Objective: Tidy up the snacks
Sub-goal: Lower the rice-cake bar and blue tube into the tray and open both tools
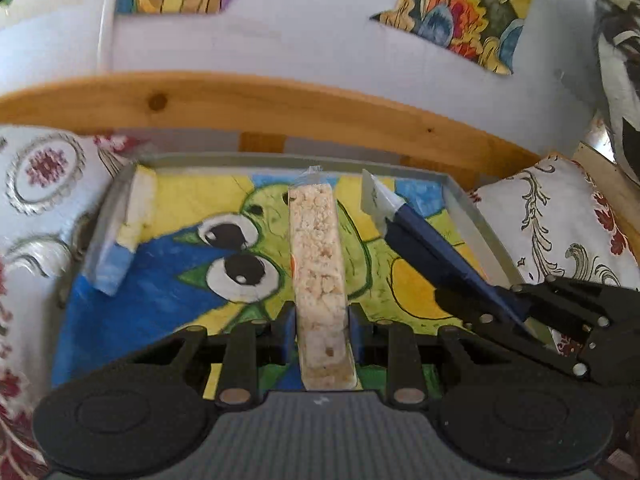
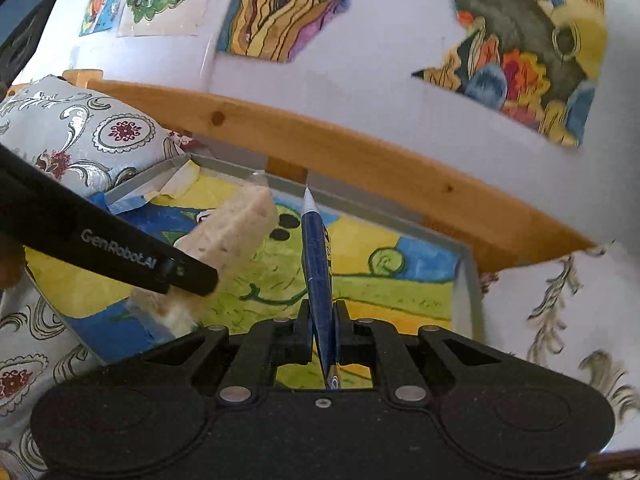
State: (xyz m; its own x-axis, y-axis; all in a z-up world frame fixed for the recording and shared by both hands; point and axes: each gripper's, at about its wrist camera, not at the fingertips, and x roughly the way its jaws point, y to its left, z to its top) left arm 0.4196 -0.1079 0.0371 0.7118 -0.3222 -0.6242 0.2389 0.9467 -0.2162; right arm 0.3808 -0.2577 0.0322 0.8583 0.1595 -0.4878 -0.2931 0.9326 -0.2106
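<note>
One text can be read: "GenRobot.AI" in pale letters on the side of the left gripper [image 2: 188,272], seen from the right wrist camera where that black gripper crosses in from the left. The blue packet [image 2: 318,264] shows some white print on its edge, too small and too foreshortened to read. The clear-wrapped bar [image 1: 318,264] carries a small orange mark on its side, not legible. The wall pictures [image 2: 520,40] and the painted tray [image 1: 460,200] bear drawings only, no readable words.
</note>
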